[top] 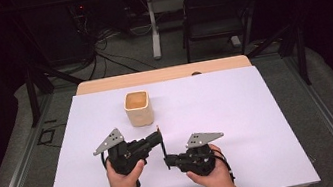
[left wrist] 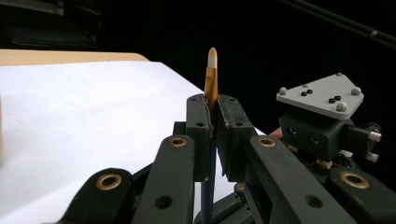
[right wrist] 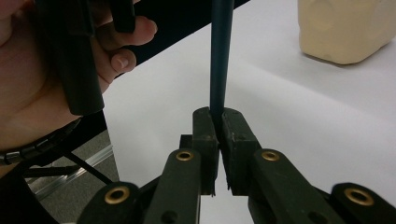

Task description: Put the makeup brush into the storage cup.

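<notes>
Pen (top: 162,142) clamped by both tongs, mid-sheet.

The high view is lit from above: the white worktop (top: 238,112) is bright and even, while the room around it sinks into near black. Shadows under the hands are soft and short. In the left gripper view the worktop nearly washes out toward its left edge, the background is black, and the near linkages are slightly soft. The right gripper view blurs the close hand (right wrist: 37,79) and the cream cup (right wrist: 345,28)
</notes>
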A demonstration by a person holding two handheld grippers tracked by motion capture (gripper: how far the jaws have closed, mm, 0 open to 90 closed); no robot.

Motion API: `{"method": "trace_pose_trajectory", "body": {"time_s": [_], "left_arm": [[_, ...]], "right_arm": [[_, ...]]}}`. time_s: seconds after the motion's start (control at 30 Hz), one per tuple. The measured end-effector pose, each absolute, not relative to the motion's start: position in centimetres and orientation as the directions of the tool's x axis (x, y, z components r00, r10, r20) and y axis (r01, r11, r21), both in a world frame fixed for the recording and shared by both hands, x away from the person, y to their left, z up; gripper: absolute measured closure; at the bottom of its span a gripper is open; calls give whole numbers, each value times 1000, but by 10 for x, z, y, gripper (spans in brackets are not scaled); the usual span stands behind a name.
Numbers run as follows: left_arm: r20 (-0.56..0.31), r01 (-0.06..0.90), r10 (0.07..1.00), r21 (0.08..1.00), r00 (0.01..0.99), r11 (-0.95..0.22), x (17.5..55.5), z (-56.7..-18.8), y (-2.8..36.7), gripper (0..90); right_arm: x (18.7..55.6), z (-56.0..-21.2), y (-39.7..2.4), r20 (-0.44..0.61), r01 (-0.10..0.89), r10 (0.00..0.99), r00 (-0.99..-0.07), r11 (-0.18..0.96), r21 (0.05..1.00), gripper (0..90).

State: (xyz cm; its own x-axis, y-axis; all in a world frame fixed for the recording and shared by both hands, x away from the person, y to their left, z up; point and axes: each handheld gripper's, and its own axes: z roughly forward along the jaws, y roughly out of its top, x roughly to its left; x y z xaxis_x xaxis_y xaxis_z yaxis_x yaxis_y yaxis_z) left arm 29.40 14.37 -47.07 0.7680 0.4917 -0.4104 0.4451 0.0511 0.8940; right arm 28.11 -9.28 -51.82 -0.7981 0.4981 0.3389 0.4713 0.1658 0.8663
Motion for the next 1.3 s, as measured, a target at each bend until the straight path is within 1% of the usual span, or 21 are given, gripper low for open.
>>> {"method": "trace_pose_trajectory", "body": {"time_s": [0.1, 0.2, 0.3, 0.43, 0.7, 0.97, 1.3], "left_arm": [[-412, 447, 485, 893, 771, 47, 294, -470, 143, 821], [-414, 447, 472, 893, 779, 46, 295, -467, 143, 750], [-393, 435, 482, 900, 783, 28, 295, -465, 144, 674], [-377, 423, 489, 906, 787, 18, 296, -463, 145, 634], [-377, 435, 479, 900, 793, -10, 298, -463, 146, 625], [-355, 430, 471, 901, 807, -57, 297, -464, 141, 634], [-361, 442, 473, 894, 804, -70, 298, -464, 142, 701]], "right_arm": [[281, -518, -93, 332, 468, 501, -800, 173, 867, 848], [281, -516, -94, 328, 467, 503, -800, 178, 866, 849], [281, -515, -96, 313, 458, 510, -801, 186, 869, 848], [280, -514, -97, 289, 443, 518, -805, 202, 873, 849], [278, -511, -97, 231, 408, 535, -813, 241, 881, 849], [276, -512, -95, 186, 384, 538, -822, 283, 879, 849], [275, -513, -93, 168, 375, 539, -826, 302, 876, 849]]}}
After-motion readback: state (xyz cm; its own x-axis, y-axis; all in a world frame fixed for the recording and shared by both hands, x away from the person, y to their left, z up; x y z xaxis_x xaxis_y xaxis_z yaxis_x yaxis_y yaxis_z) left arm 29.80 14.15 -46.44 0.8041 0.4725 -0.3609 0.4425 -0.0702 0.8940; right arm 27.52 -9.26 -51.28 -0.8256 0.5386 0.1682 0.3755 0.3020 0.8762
